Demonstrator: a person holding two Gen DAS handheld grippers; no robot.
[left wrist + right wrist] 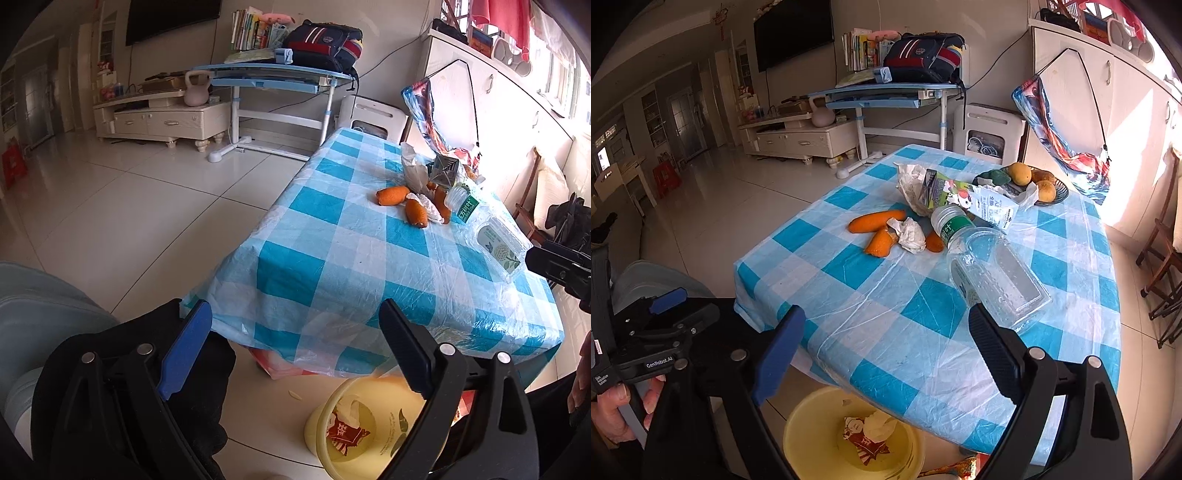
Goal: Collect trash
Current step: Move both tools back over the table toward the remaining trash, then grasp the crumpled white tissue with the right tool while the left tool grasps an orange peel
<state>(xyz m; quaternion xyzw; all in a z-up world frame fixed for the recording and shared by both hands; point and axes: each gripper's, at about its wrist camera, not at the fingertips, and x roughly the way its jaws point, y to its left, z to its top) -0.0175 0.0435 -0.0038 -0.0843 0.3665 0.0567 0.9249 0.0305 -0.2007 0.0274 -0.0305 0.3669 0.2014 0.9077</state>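
Note:
Trash lies on a table with a blue checked cloth: curled orange peels, a crumpled tissue, an empty clear bottle on its side, a flattened carton and a white plastic bag. A yellow bin on the floor at the near table edge holds a red wrapper and a tissue. My right gripper is open, just short of the bottle. My left gripper is open and empty above the bin, off the table's near corner.
A bowl of fruit sits at the table's far right. Wooden chairs stand to the right of the table. Beyond the table are a blue desk with a backpack, and white cabinets. Bare tiled floor lies to the left.

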